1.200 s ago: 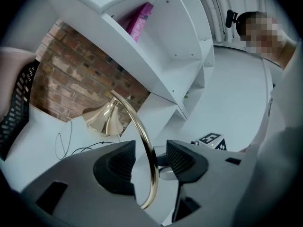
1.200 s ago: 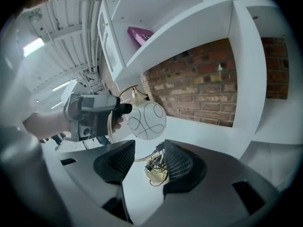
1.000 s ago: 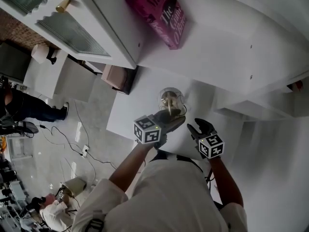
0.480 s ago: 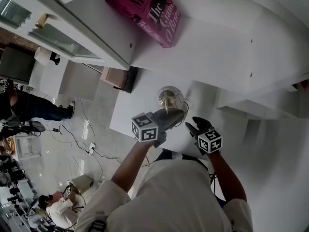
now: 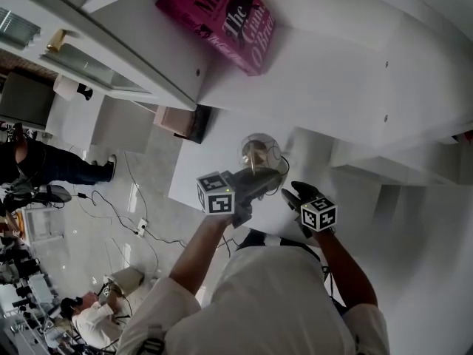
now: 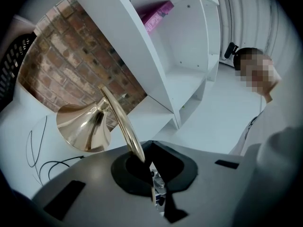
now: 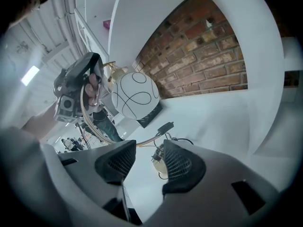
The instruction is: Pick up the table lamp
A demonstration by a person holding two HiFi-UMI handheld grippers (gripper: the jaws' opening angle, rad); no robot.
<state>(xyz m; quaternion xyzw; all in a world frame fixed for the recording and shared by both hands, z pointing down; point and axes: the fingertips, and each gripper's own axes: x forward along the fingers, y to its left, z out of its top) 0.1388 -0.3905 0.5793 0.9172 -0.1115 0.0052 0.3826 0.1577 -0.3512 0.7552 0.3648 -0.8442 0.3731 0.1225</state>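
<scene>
Now the left gripper (image 5: 266, 178) has a hold. A second ago its jaws stood wide around the table lamp (image 5: 259, 152), and they have since clamped together on the curved brass stem (image 6: 122, 122), which runs straight down into the pinch in the left gripper view. That clamp is the one real change. The lamp sits where it sat, on the white desk (image 5: 211, 157) below the shelf with the pink book (image 5: 222, 17), its round shade (image 7: 137, 94) up top and its brass cone (image 6: 83, 126) catching the light. I can't say that the base has left the desk; it looks to me as if it hasn't.

The right gripper (image 5: 293, 193) hangs just beside the lamp, jaws parted, nothing pressed between the pads. Past them I see only the cord (image 7: 165, 126) and the low part of the lamp.

So the grasp seems made, and what is left, I'd judge, is the lift. The stem is thin and smooth, so the lamp may swing in a one-handed pinch, and the trailing cord could drag.
</scene>
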